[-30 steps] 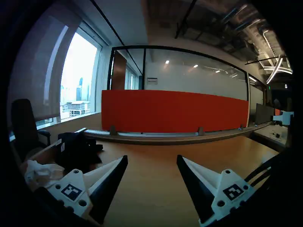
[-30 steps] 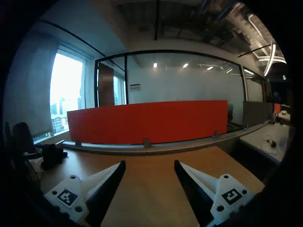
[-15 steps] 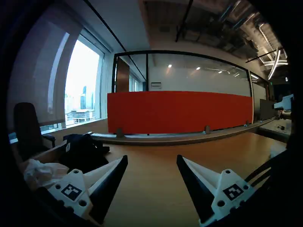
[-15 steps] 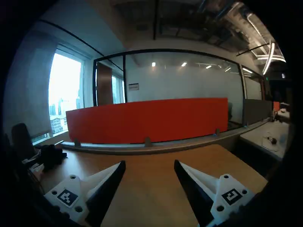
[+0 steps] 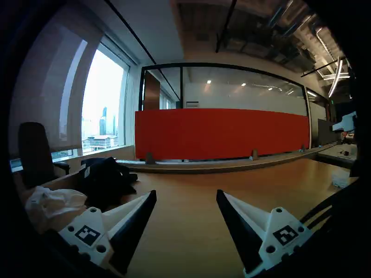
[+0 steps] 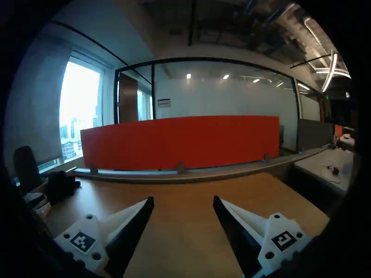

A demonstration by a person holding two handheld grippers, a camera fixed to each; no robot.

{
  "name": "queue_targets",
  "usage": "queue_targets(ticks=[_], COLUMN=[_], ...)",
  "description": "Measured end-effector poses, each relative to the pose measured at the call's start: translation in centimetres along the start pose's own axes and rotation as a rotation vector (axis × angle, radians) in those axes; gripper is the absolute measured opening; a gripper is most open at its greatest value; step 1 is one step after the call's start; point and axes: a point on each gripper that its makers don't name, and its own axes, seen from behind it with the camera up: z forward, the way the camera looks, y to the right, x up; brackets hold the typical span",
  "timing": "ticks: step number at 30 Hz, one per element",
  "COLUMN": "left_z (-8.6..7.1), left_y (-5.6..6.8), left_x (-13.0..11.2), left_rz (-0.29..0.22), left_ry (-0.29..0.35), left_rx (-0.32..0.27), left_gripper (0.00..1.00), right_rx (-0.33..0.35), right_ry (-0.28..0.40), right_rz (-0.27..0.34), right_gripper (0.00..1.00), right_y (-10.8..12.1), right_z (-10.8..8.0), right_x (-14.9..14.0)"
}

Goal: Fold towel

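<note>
My left gripper [image 5: 186,194] is open over a bare wooden desk [image 5: 185,222], nothing between its fingers. A crumpled white cloth [image 5: 51,206] lies at the desk's left edge in the left gripper view, beside a black bundle [image 5: 104,178]. My right gripper [image 6: 183,200] is also open above the same wooden desk [image 6: 181,227] and holds nothing. In the right gripper view the black bundle [image 6: 60,183] sits far off to the left, with a bit of white cloth [image 6: 35,201] near it.
An orange divider panel [image 5: 222,132] runs along the desk's far edge, also visible as the orange panel [image 6: 181,141]. A black office chair [image 5: 35,153] stands at the left by the window. Another desk [image 6: 329,169] lies to the right.
Both grippers have dipped slightly and shifted; the black bundle and white cloth sit a little more to the right and higher in the left gripper view. Both stay open.
</note>
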Motion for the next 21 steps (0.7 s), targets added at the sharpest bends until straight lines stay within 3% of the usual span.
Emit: queue_targets(ticks=[21], left_z=[-2.1], left_y=[-1.3], left_x=[-1.1], left_rz=[-0.027], left_ry=[0.04], left_rx=[0.013], left_gripper=[0.96], right_rx=[-0.027], right_ry=[0.006], right_rz=[-0.012], right_gripper=[0.99], right_y=[1.8], right_z=[-0.8], right_x=[-0.2])
